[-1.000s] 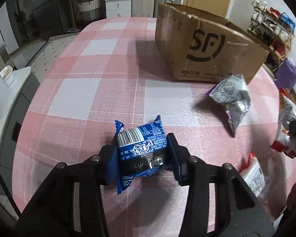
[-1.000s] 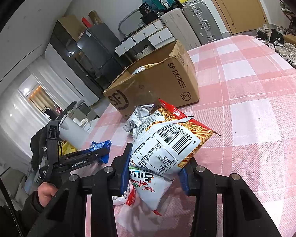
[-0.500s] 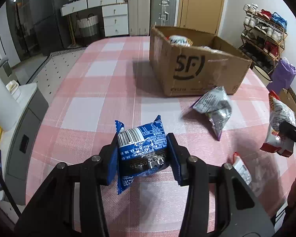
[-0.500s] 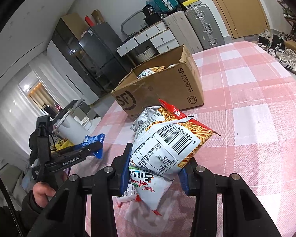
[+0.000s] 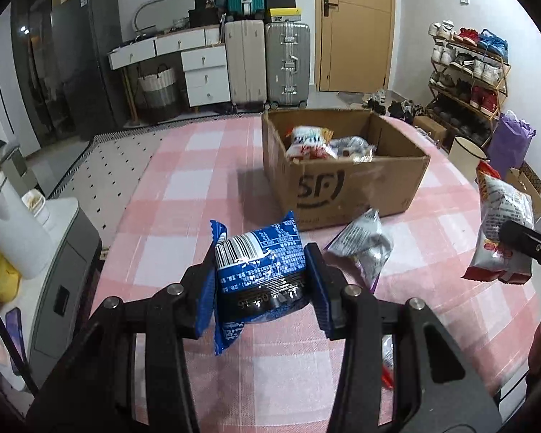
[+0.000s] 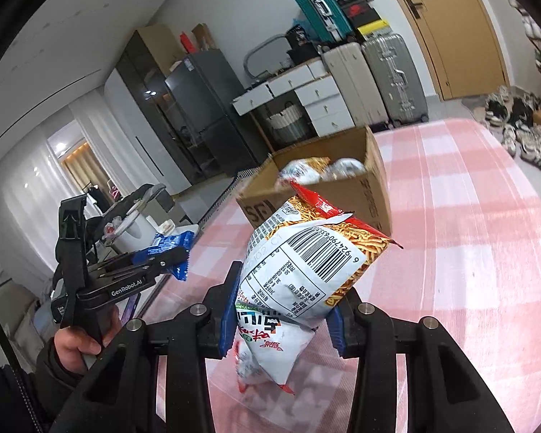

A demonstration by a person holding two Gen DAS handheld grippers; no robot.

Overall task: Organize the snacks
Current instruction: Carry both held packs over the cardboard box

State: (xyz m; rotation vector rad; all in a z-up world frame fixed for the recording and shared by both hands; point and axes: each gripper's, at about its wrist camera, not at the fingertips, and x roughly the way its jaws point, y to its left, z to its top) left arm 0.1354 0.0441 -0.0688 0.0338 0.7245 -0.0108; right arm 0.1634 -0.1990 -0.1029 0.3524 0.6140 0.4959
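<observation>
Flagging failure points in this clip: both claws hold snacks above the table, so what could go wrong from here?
1. The right claw pinches the noodle packet low, so its top leans over; it might slip or swing out.
2. The cardboard box already holds packets, so a drop near the rim could spill out.
3. The left claw squeezes the blue snack pack across its middle; the contents may crush.

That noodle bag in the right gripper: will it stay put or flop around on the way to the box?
The noodle bag is probably floppy: its lower end sags below the right gripper. It looks light and puffy, so the pinch should hold. The glossy film may be slippery, so move gently toward the box.
</observation>
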